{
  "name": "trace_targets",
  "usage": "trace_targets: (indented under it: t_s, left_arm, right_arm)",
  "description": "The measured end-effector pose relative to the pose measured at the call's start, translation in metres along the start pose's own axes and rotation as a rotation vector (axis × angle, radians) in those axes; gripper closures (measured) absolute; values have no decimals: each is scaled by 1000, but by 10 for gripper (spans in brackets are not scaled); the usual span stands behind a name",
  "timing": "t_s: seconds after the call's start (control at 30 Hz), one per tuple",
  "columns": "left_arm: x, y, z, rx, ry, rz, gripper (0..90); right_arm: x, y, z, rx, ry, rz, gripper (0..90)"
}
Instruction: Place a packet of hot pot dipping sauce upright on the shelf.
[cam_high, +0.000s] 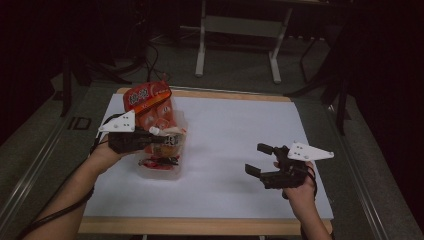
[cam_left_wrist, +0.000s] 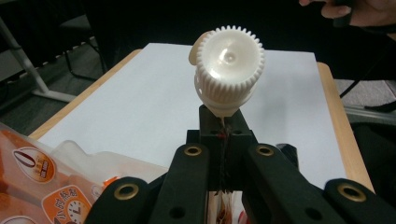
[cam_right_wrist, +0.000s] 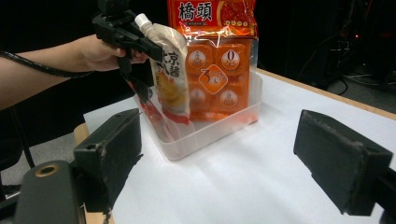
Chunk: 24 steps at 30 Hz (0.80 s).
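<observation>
White-capped spout pouch (cam_right_wrist: 170, 79) stands in the clear tub (cam_right_wrist: 210, 128), left gripper (cam_high: 150, 138) jaws clamped on its neck; right gripper (cam_high: 260, 160) jaws apart over the surface (cam_high: 225, 150).

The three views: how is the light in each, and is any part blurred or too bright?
High view: dim, dark surroundings, the white sheet brightest. Left gripper view: the white cap is sharp with mild glare in its middle, while the orange packet at the corner is soft. Right gripper view: the pouch and clear tub are sharp; the near right gripper is blurred.
</observation>
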<state>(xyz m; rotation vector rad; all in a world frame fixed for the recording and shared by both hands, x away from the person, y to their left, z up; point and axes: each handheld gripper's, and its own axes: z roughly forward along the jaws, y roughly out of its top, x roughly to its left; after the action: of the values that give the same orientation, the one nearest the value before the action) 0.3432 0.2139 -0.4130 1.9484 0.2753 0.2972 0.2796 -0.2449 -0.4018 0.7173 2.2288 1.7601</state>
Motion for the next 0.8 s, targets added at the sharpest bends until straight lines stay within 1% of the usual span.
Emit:
trace_targets:
  t_s: [0.03,0.07,0.1,0.13,0.2,0.27,0.3,0.33,0.5,0.53,0.57,0.6,0.63,0.7,0.77,0.8]
  left_arm:
    - [0,0,1,10,-4,0,898]
    - [0,0,3,16,-7,10,899]
    - [-1,-1,5,19,-4,10,898]
    - [-1,-1,6,20,-9,7,898]
    - [-2,-2,8,23,-7,15,898]
    - [-2,-2,8,15,-7,19,898]
    - [-2,-2,8,19,-11,12,898]
    - [-2,-2,8,22,-9,15,898]
    - [-3,1,13,45,-23,27,898]
    - [-4,3,14,50,-20,33,897]
    - [-3,4,16,55,-27,32,898]
    - [-4,4,17,58,-24,44,898]
    - [-4,5,19,62,-26,45,898]
    - [-5,8,20,67,-18,75,898]
    - [-4,10,20,74,-20,80,898]
    - [-3,11,21,75,-25,74,898]
  right_arm:
    - [0,0,0,1,0,1,150]
    - [-1,-1,0,2,0,3,150]
    - [-1,-1,0,3,1,5,150]
    - [-1,-1,0,2,1,7,150]
    - [-1,-2,0,4,1,5,150]
    - [-1,-2,0,3,2,5,150]
    - [-1,-2,0,4,3,4,150]
    - [-1,-1,0,4,4,4,150]
    - [-1,-2,1,5,5,5,150]
    - [-1,-2,1,6,7,7,150]
    - [-1,-2,1,8,9,9,150]
    - [-1,-2,2,8,10,7,150]
    - [0,-3,2,10,10,6,150]
    - [-1,-3,2,9,10,7,150]
    - [-1,-3,1,7,12,11,150]
    - [-1,-2,1,5,11,13,150]
